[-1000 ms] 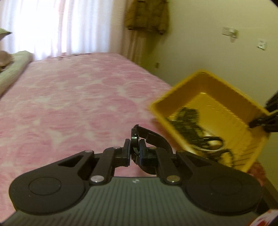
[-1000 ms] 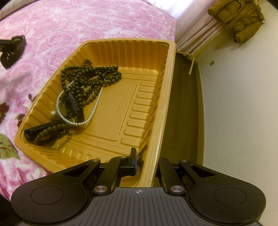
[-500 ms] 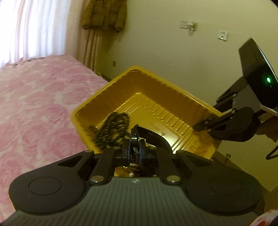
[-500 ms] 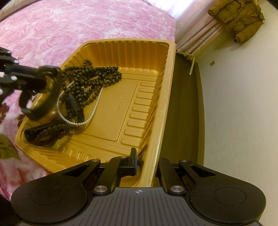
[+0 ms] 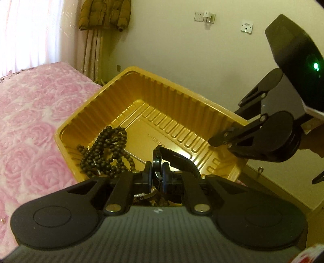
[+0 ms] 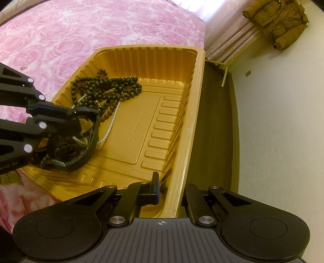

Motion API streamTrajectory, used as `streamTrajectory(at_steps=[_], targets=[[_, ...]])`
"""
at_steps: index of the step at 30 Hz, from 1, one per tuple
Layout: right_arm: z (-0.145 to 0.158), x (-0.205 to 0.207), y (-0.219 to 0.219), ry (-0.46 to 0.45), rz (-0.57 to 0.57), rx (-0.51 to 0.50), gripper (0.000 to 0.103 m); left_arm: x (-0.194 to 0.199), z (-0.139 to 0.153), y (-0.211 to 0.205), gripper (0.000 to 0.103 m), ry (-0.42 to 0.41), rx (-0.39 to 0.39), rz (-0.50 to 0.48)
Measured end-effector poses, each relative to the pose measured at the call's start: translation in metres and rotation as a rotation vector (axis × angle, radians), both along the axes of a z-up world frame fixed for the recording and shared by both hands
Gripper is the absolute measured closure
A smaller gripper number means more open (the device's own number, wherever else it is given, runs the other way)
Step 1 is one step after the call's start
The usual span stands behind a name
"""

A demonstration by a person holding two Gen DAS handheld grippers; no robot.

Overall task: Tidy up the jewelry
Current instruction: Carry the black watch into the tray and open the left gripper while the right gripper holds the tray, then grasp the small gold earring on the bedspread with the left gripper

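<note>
A gold plastic tray [image 6: 154, 60] sits at the bed's edge and holds dark wooden bead strands [image 6: 107, 89] and a pearl strand [image 6: 112, 123]. My right gripper [image 6: 171, 190] is shut on the tray's near side wall, one finger inside and one outside. In the left wrist view it shows as a black gripper [image 5: 214, 141] on the tray [image 5: 182, 97] rim. My left gripper [image 5: 157, 172] is shut on a black bracelet [image 5: 178, 159]. It holds that bracelet [image 6: 91, 149] just above the beads [image 5: 107, 149] at the tray's left end.
The pink rose-patterned bedspread [image 5: 30, 121] spreads left of the tray. A dark wooden surface [image 6: 214, 121] runs along the tray's right side by the wall. A brown jacket [image 5: 105, 14] hangs beside the curtain, and wall sockets [image 5: 204, 17] sit higher up.
My left gripper has swung from over the bedspread to over the tray, carrying the black bracelet above the beads. The right gripper and the tray have stayed still.
</note>
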State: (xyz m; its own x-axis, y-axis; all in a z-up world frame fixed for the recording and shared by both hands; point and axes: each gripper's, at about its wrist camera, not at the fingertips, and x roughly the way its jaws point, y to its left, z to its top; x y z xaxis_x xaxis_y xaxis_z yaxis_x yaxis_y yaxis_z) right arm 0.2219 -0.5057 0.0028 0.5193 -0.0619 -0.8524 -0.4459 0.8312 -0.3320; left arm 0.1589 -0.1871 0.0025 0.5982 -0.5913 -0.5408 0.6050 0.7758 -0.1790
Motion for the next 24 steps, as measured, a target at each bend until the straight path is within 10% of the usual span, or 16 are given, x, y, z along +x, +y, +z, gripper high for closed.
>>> streamTrajectory(at_steps=[12,24], targets=[[-0.001,0.000,0.000,0.000,0.000,0.000,0.098,-0.006,0.007,0.003,0.080,-0.038,-0.009,-0.013],[0.000,-0.001,-0.001,-0.001,0.000,0.001,0.098,-0.022,-0.011,0.114,0.074,-0.033,0.014,0.287]])
